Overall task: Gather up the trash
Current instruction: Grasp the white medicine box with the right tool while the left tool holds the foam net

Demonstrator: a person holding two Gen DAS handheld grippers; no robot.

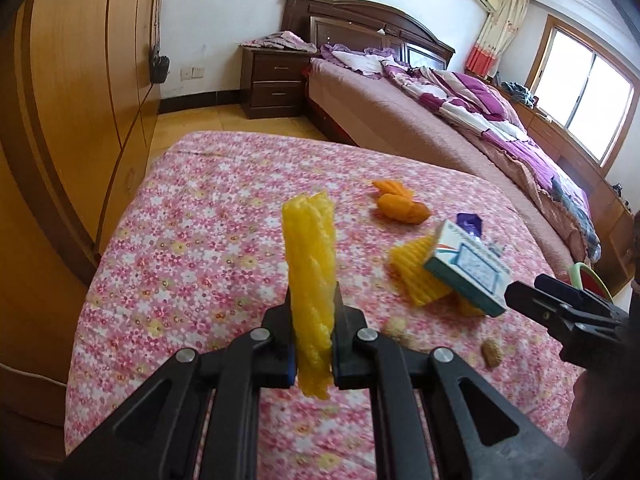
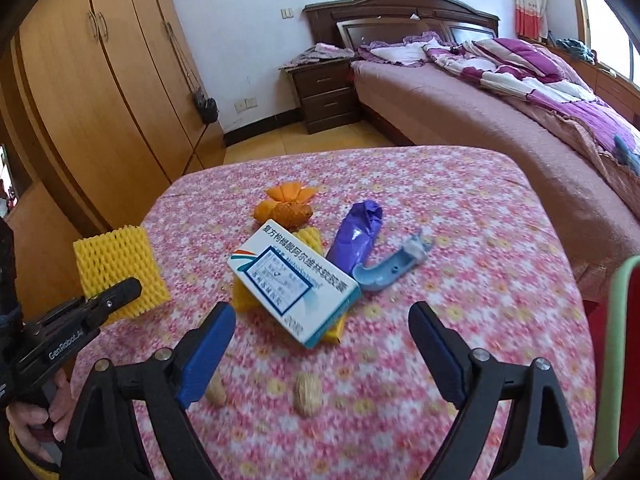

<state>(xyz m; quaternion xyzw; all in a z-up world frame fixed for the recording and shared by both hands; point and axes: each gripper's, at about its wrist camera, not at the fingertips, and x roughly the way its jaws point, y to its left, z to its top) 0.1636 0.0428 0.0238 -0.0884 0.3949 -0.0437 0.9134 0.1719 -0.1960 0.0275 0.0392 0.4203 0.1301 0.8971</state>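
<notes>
Foam netting (image 1: 311, 280), light and squashy, is sitting pinched upright in my left tongs (image 1: 313, 312) above the desk (image 1: 192, 216). From the right wrist, my right tongs (image 2: 322, 320) are gaping empty before the stiff medicine box (image 2: 294, 284); I'm judging its long edges safest.

Floral tablecloth (image 2: 460, 216), wooden wardrobe (image 2: 100, 92), bed (image 2: 460, 108), nightstand (image 2: 324, 88).

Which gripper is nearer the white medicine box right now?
Right. The right gripper is open just in front of the medicine box, its fingers reaching toward both sides of it. The left gripper, shut on yellow foam netting, is off to the box's left.
</notes>
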